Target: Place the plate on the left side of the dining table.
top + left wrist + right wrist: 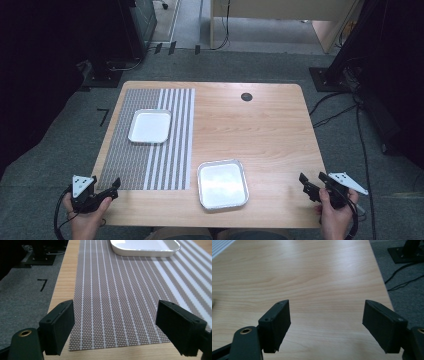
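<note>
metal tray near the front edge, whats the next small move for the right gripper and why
Probably move the right gripper inward toward the metal tray. Its jaws are open with nothing between them, and it sits at the table's right front corner, well apart from the tray's right rim.

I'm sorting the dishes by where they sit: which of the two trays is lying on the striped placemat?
The white tray at the far left lies on the striped placemat; the silver tray sits on bare wood beside it.

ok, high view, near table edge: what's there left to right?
left gripper → striped placemat → metal tray → right gripper
</note>
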Demonstrator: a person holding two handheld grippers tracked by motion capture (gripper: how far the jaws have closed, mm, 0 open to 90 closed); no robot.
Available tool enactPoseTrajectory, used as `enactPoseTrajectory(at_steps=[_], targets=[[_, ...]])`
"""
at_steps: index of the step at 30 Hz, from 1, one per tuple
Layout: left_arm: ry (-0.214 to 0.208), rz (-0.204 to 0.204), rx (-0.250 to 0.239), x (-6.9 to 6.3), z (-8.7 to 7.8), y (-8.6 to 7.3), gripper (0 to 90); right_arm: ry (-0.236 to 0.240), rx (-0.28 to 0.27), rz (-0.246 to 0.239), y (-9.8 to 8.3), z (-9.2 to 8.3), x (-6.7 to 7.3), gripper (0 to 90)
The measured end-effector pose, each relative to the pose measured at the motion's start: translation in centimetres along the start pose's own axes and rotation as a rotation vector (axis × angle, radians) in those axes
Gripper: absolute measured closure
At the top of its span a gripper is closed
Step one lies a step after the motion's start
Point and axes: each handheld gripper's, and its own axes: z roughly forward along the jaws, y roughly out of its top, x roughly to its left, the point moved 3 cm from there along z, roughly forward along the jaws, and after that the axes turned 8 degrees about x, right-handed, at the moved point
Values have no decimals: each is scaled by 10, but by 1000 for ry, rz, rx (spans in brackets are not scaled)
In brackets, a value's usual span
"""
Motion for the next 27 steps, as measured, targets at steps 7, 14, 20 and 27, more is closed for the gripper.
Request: enactPoseTrajectory(at_steps=[7,14,20,27], targets=[[18,12,30,6,7,-2,157,-34,29,-4,-10,-1,-17,226],[30,18,66,7,11,-4,157,-48,60,0,-16,3,-26,223],[60,65,116,2,17,-5,157,-79,111,-43,-18,6,-22,217],[64,65,130,0,21,-4,155,-100,132,-66,-18,9,-19,204]])
